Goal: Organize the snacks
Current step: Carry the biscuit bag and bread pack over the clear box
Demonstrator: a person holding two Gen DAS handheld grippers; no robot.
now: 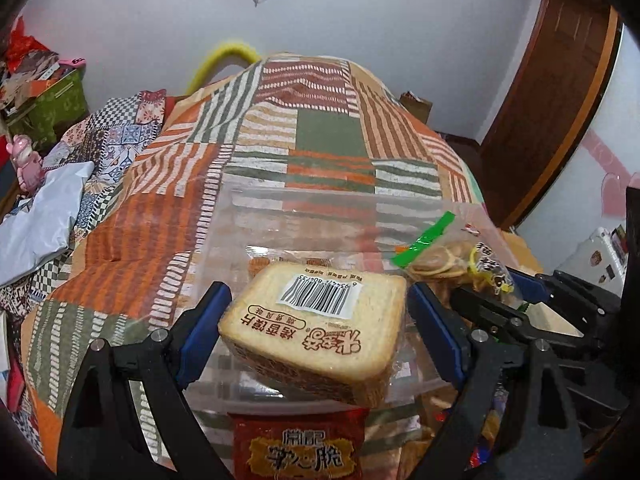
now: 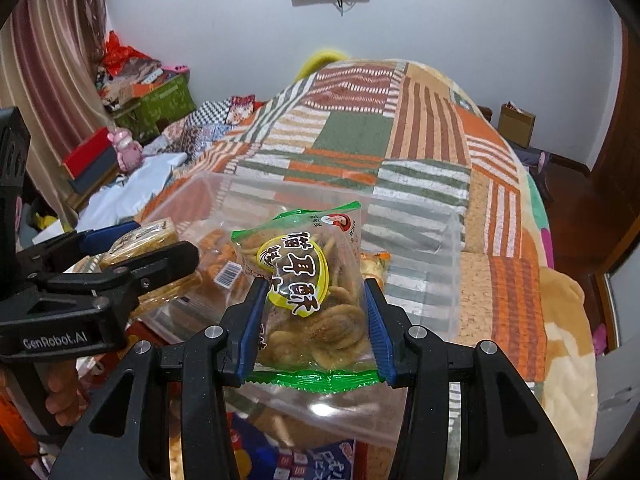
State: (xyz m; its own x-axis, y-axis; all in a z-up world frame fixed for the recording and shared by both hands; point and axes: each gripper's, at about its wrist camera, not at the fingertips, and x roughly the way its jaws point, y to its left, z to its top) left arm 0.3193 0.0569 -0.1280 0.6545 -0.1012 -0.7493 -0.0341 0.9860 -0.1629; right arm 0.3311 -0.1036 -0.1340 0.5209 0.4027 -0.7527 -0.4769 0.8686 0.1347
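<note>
My left gripper (image 1: 320, 320) is shut on a wrapped toast-slice packet (image 1: 316, 320) with a barcode and holds it over the clear plastic bin (image 1: 304, 204). My right gripper (image 2: 316, 320) is shut on a green-edged bag of ear-shaped biscuits (image 2: 312, 280), also above the clear bin (image 2: 420, 240). The biscuit bag shows at the right in the left wrist view (image 1: 452, 256). The left gripper with the toast packet shows at the left in the right wrist view (image 2: 132, 264). Orange snack packets (image 2: 220, 256) lie inside the bin.
The bin stands in front of a bed with a patchwork quilt (image 1: 320, 132). A red snack packet (image 1: 300, 448) and other packets (image 2: 312, 460) lie below the grippers. Boxes and clutter (image 2: 152, 96) crowd the left; a wooden door (image 1: 560, 100) is at right.
</note>
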